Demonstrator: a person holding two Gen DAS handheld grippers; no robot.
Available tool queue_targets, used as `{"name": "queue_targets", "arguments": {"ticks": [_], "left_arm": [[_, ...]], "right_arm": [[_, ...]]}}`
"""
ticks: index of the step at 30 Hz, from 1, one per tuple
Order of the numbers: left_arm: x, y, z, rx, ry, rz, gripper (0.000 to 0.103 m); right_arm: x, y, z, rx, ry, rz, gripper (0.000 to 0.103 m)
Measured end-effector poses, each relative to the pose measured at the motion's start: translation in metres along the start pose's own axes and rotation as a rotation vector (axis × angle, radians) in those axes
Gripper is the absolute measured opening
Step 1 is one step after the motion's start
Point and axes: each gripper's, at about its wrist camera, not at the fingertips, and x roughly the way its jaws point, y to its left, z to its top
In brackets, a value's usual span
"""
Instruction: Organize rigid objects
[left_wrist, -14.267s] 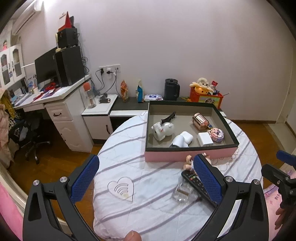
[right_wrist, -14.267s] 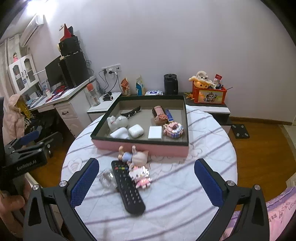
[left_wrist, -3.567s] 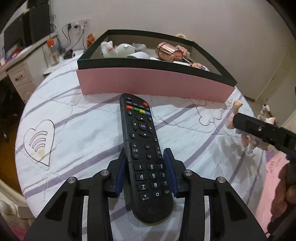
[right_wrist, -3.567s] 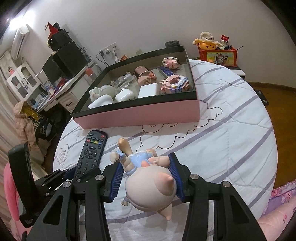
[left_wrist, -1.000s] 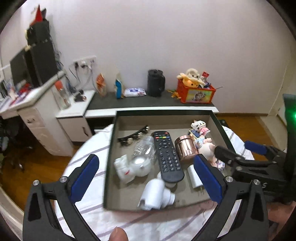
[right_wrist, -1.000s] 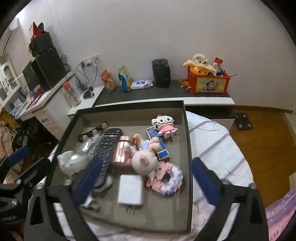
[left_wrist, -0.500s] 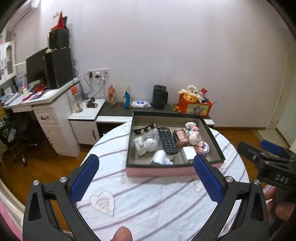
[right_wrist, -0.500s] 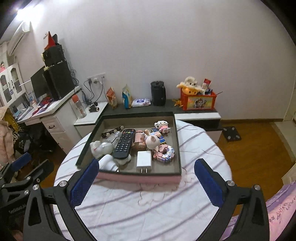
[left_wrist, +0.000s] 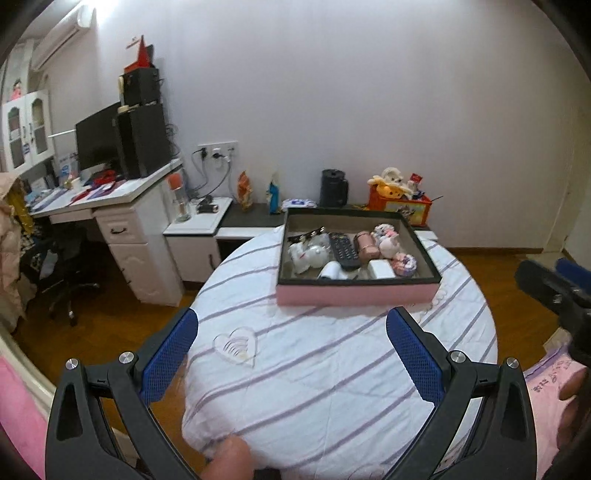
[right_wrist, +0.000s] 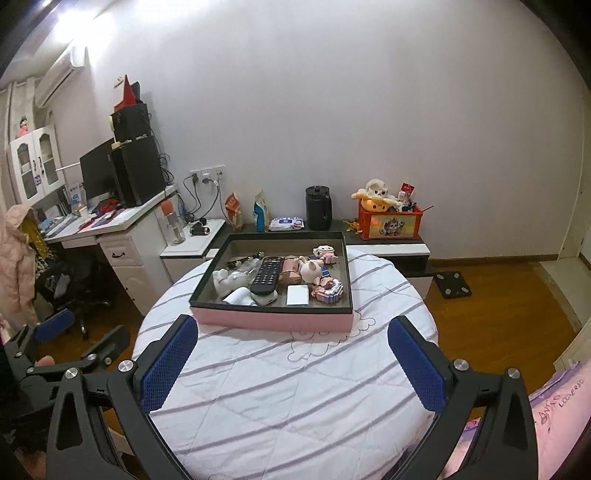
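A pink box with a dark rim (left_wrist: 354, 293) (right_wrist: 273, 319) stands at the far side of the round table (left_wrist: 332, 354) (right_wrist: 295, 387). Inside lie a black remote (left_wrist: 343, 251) (right_wrist: 267, 275), a pig doll (left_wrist: 388, 243) (right_wrist: 309, 271), a copper cylinder (left_wrist: 365, 245), a white charger (right_wrist: 297, 294), a pink block toy (right_wrist: 328, 290) and white figures (left_wrist: 308, 254). My left gripper (left_wrist: 291, 350) is open and empty, held back over the table's near side. My right gripper (right_wrist: 293, 354) is open and empty, also well short of the box.
The table has a white striped cloth with a heart print (left_wrist: 236, 345). A white desk with a monitor (left_wrist: 122, 210) stands at the left, a low cabinet with a black kettle (right_wrist: 317, 208) and orange toy crate (right_wrist: 389, 221) behind. Wooden floor lies around.
Both grippers have drawn further back and up from the box, which looks smaller. Earlier the remote and pig doll were carried from the table into the box and released.
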Motion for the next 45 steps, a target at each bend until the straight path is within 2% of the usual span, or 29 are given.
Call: {"name": "queue_targets", "arguments": {"ticks": [5, 15, 26, 45], "left_arm": [[-0.015, 0.0, -0.007, -0.007, 0.024, 0.026, 0.103], [-0.04, 0.003, -0.006, -0.024, -0.03, 0.054, 0.103], [-0.043, 0.003, -0.005, -0.033, -0.031, 0.045, 0.103], [-0.031, 0.007, -0.001, -0.052, 0.018, 0.038, 0.103]], "right_arm": [[-0.02, 0.002, -0.008, 0.0, -0.022, 0.008, 0.103], [-0.026, -0.002, -0.014, 0.025, -0.024, 0.006, 0.103], [-0.026, -0.002, -0.015, 0.027, -0.028, 0.004, 0.103], [-0.019, -0.001, -0.015, 0.022, -0.005, 0.013, 0.103]]}}
